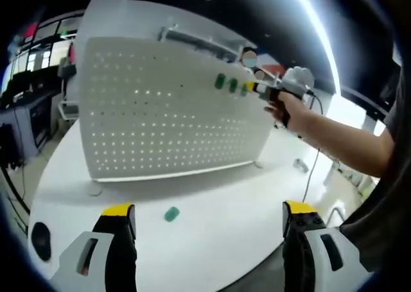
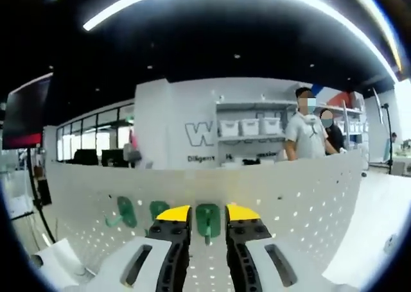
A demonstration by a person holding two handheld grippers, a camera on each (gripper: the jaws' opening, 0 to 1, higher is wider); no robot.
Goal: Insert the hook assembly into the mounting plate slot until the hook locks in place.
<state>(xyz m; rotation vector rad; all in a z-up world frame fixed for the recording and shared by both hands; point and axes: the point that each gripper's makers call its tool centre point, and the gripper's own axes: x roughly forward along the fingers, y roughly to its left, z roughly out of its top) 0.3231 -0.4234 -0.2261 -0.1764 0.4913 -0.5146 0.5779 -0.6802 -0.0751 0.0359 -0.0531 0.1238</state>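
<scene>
Two tongs: right tongs [image 2: 207,223] pinch a green hook [image 2: 208,220] at the pegboard [image 2: 302,202]; left tongs [image 1: 209,216] gape above the table [image 1: 212,240].

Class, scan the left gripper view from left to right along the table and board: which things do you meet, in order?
Loose green hook on the table → green hooks on the pegboard → right gripper → the person's hand.

Left gripper view: low over the white table [image 1: 212,234], set well back, facing the pegboard [image 1: 167,112] — whole panel ahead of its jaws. Right gripper view: pressed close to that pegboard [image 2: 308,202], looking along its jaws over the top edge into the room. Shared — the pegboard and its green hooks [image 1: 226,83].
</scene>
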